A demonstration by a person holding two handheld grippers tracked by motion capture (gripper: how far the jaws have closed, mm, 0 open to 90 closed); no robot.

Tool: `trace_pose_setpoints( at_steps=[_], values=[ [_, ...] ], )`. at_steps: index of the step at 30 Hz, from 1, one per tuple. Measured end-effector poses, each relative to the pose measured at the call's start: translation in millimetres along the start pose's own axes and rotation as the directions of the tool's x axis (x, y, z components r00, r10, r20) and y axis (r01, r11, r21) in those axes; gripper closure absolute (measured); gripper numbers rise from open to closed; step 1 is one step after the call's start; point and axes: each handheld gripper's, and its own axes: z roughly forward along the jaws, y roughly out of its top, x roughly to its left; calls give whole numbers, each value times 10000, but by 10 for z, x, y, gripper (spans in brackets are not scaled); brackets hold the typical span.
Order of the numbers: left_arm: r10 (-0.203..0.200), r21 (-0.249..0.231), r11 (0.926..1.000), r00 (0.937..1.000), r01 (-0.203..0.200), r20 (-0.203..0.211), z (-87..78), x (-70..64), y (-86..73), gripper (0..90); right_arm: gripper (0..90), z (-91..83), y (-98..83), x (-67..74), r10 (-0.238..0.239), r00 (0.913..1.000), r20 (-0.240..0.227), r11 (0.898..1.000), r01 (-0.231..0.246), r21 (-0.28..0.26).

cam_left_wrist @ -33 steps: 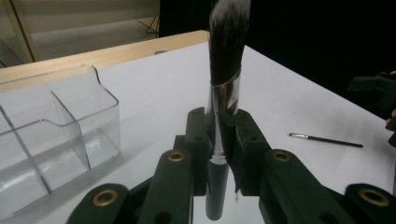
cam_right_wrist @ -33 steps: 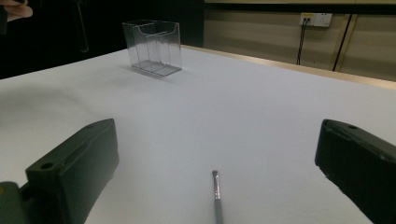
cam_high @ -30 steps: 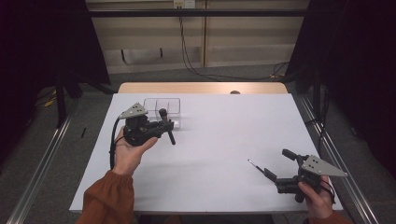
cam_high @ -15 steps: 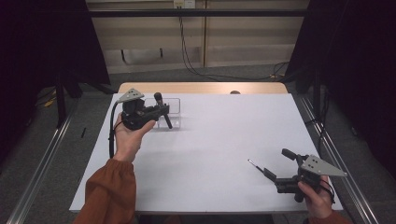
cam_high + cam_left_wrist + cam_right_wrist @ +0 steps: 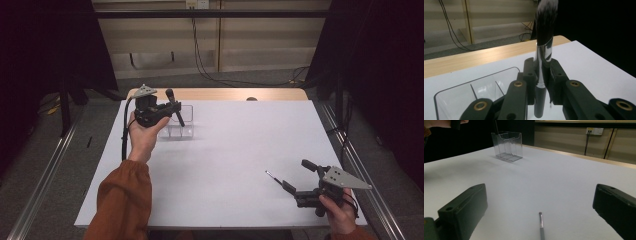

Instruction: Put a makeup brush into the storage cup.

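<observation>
My raised left gripper (image 5: 161, 111) clamps a brush (image 5: 543, 50) upright above the clear box (image 5: 181, 125) at ten o'clock; my right gripper (image 5: 300, 181) rests open.

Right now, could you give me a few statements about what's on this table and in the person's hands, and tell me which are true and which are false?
1. The left tool grips a makeup brush. True.
2. The clear plastic box lies tipped on its side. False: it stands upright on the table.
3. The right tool holds the small thin brush. False: its jaws are open and the brush lies on the table before it.
4. The held brush points bristles up. True.
5. The box already holds a brush. False: its compartments look empty.
</observation>
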Motion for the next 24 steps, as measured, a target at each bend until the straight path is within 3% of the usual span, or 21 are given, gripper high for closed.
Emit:
trace_pose_setpoints(
  at_steps=[10, 13, 24],
  values=[
    [240, -299, 9992, 9993, -248, -274, 136, 23, 119, 789, 0, -11, 2, 2, -11, 10000, -8, 10000, 11, -6],
    [498, -448, 9976, 9976, -520, -474, 185, 58, 119, 789, 0, -11, 1, 1, 7, 10000, -8, 10000, -7, 4],
    [450, -48, 9989, 9950, -456, -891, 345, 132, 56, 789, 0, -9, 0, -7, -20, 10000, -26, 10000, 20, -5]
  ],
)
